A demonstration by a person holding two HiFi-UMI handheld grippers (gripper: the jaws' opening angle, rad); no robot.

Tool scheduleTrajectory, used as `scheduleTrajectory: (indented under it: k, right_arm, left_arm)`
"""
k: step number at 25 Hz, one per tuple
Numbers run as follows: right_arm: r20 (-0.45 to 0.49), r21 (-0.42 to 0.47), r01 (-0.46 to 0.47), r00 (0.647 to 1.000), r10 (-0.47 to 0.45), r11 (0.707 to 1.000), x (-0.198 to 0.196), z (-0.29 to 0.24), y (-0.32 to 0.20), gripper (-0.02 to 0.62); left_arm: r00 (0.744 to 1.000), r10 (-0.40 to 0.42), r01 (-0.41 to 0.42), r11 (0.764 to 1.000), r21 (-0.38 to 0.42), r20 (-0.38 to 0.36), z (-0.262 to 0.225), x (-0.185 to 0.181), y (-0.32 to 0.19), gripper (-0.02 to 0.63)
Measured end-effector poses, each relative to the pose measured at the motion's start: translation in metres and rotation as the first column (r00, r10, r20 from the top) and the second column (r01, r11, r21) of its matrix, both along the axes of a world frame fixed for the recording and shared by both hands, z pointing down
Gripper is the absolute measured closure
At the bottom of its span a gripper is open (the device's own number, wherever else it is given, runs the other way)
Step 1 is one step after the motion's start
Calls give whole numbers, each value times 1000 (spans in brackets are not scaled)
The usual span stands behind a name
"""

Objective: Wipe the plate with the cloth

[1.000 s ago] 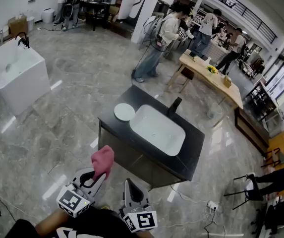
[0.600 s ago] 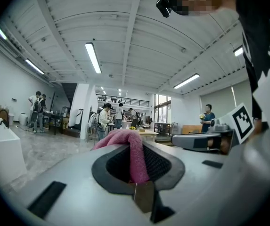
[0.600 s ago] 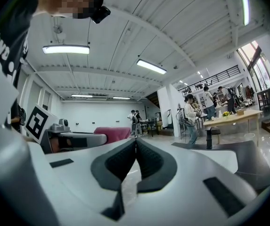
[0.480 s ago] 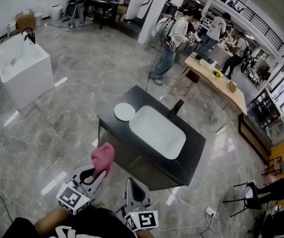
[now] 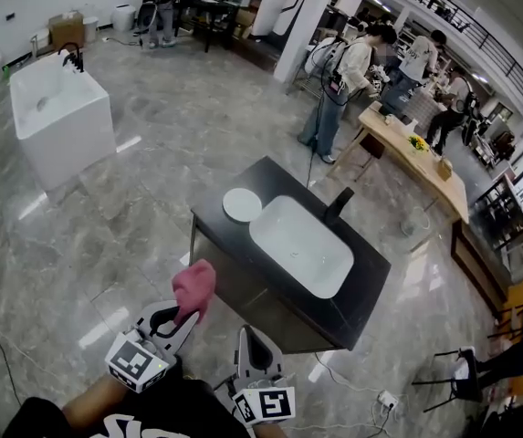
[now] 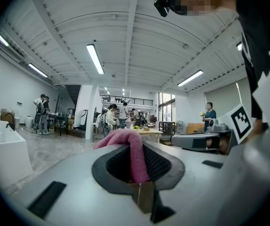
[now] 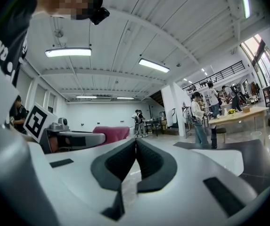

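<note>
Plate (image 5: 242, 205) lies on the dark counter (image 5: 220, 219) beside the sink (image 5: 302, 245); only the head view shows it. Left gripper (image 5: 177, 320), about level, pinches the pink cloth (image 6: 131, 150), well apart from the plate. Right gripper (image 5: 250, 347), level, is closed and empty.

1. L gripper (image 5: 184, 318): jaws clamped on pink cloth (image 5: 193, 287); points fwd, approx. level.
2. R gripper (image 5: 246, 336): jaws pressed together, nothing betw. them; level, just beside L gripper.
3. L forearm (image 5: 86, 407): bare, at bottom of head view.
</note>
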State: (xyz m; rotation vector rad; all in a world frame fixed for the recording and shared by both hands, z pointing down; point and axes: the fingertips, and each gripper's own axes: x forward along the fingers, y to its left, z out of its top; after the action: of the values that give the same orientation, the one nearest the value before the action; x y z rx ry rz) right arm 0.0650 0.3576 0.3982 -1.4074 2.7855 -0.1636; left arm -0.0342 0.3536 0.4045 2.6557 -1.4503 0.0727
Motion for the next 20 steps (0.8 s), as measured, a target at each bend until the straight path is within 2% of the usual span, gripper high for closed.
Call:
scheduleTrajectory:
  k: [3,8,16,20]
  right_arm:
    - [-4,-7,9,1000,-9,1000,-3,1,-1,575]
    - [-14,-15,-11,1000,11,1000,6,6,-12,575]
    - [-31,-20,-61,998,60,998,12,19,-70,575]
    - [-33,-29,-76,997,75,997,2,20,-109,575]
  left_arm:
    - [1000,-23,23,999,-29,17,0,-6,-3,554]
    - [1000,6,-6,1000,3,-2,4,0,-19,554]
    - [1000,25,-25,1000,7,-13,5,-4,-86,554]
    - [998,57,-56,998,32,-18,5,-12,-128,554]
